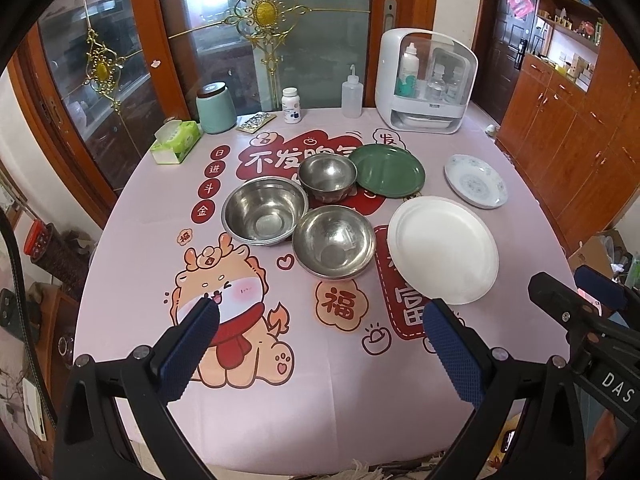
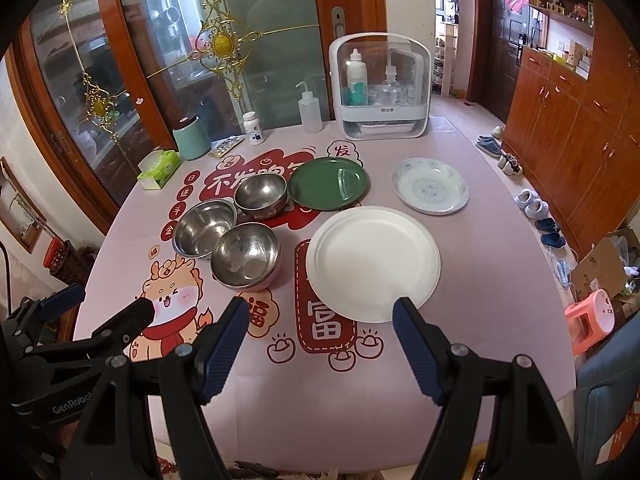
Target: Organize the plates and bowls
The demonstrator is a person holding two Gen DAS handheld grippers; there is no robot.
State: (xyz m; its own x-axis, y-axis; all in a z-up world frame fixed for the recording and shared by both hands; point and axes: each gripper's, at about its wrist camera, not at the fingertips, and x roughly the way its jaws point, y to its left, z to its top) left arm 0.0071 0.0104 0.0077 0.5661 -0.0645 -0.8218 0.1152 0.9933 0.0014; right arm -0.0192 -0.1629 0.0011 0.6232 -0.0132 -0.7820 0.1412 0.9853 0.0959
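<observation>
While both tools hang over the near edge of the table (image 1: 320, 420), I read the scene from the biggest piece down. The white plate (image 2: 372, 260) lies just ahead of the right gripper (image 2: 320, 344), its near rim almost between the two spread blue fingers (image 2: 416, 348), which hold nothing. Being the widest and flattest, it looks to me like the natural base for a plate stack, which may be why that gripper faces it. Beyond it and off the left fingertip sits the green plate (image 2: 328, 184), and farther out past the right fingertip the flowered plate (image 2: 430, 186), apart from the others.

The left gripper (image 1: 320, 340) is also wide apart and empty, fingers (image 1: 188, 356) well short of the dishes. Straight ahead of its gap stand three steel bowls, bunched rim to rim: the large bowl (image 1: 264, 210) toward the left finger, the middle bowl (image 1: 334, 242) nearest, the small bowl (image 1: 327, 178) behind and touching the green plate. Bunched by kind like that, they seem ready to nest, smallest last. Nothing is stacked yet, so I judge the task barely begun.
</observation>
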